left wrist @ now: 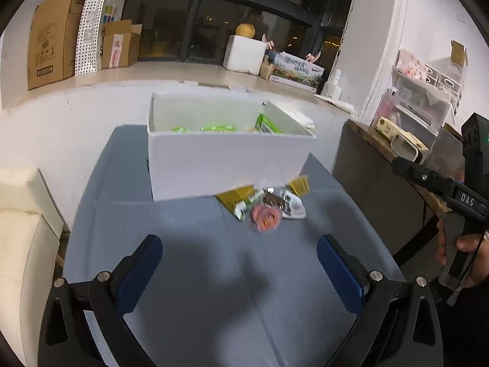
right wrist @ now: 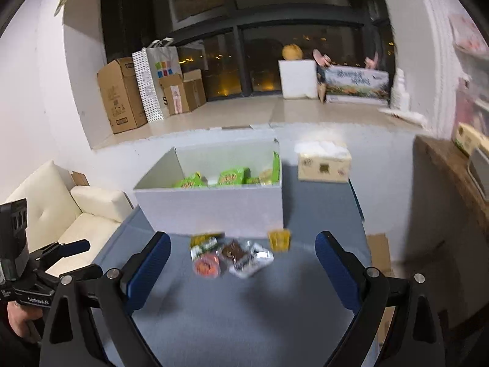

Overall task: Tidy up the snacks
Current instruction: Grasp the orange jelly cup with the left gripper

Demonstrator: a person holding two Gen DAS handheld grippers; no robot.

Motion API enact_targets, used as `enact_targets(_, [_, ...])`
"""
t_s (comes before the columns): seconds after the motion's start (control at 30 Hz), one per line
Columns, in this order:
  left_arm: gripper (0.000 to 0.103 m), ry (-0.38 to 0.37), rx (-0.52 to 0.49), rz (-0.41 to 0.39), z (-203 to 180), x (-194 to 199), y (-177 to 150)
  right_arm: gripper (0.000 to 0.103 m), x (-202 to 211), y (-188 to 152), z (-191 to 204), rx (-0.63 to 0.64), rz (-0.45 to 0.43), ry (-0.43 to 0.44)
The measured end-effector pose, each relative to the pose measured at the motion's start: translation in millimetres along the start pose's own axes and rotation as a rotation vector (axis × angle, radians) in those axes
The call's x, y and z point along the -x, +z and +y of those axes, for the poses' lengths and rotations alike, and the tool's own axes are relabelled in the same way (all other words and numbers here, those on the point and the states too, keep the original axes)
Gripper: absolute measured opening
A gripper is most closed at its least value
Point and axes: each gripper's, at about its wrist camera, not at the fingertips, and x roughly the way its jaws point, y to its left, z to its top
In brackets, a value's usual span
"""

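Behind the loose snacks the box is sitting open for loading — you're holding left gripper and right gripper spread, both empty.

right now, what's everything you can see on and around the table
white box: one, on the blue table, far side
green snack packs: several, inside the box
loose snacks: small pile, yellow, pink, brown, white, in front of the box
tissue box: one, beige, right of the box
cardboard boxes: several, brown, window ledge
sofa: cream, left of table
left gripper: open, empty
right gripper: open, empty
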Motion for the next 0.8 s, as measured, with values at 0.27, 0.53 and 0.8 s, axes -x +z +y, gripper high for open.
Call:
enact_targets(0.27, [0.103,-0.019,-0.044,0.076,-14,-35,-10,0.099,-9,-22,-10,-0.038,0.055,-0.021])
enact_targets(0.53, [0.103,-0.059,-0.056,0.141,-33,-109,3,0.099,-15,-30,-7,-0.04,0.071,-0.029])
enact_targets(0.8, [0.103,-0.004,-0.046,0.178,-37,-156,13,0.103,-17,-34,-3,-0.05,0.093,-0.021])
